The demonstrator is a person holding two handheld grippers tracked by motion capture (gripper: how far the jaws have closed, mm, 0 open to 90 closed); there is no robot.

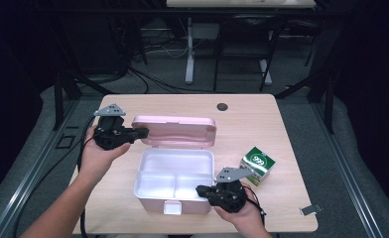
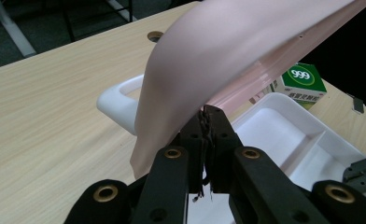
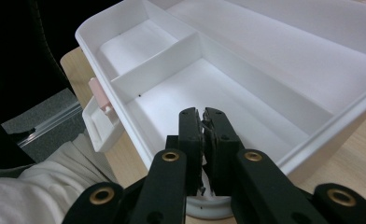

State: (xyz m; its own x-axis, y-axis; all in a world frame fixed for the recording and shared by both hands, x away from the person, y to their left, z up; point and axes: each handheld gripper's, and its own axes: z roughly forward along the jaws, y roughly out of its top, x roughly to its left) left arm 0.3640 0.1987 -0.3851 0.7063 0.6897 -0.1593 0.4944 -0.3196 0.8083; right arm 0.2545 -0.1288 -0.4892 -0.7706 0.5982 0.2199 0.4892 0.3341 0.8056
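A white box [image 1: 175, 152] with three compartments stands open at the table's middle, its pink lid [image 1: 175, 130] raised behind it. My left gripper [image 1: 142, 132] is at the lid's left end; in the left gripper view its jaws are shut together, their tips [image 2: 208, 114] against the edge of the pink lid [image 2: 228, 56], with nothing between them. My right gripper [image 1: 201, 189] is at the box's front right corner. In the right gripper view its shut jaws [image 3: 203, 114] reach over the box rim [image 3: 330, 126] above a small compartment, holding nothing.
A green and white carton [image 1: 257, 164] marked 999 stands right of the box, also seen as the carton [image 2: 305, 81]. A cable hole [image 1: 222, 106] lies at the table's back and a small metal clip [image 1: 310, 209] near its front right corner. A pink latch [image 3: 98, 93] sits on the box front.
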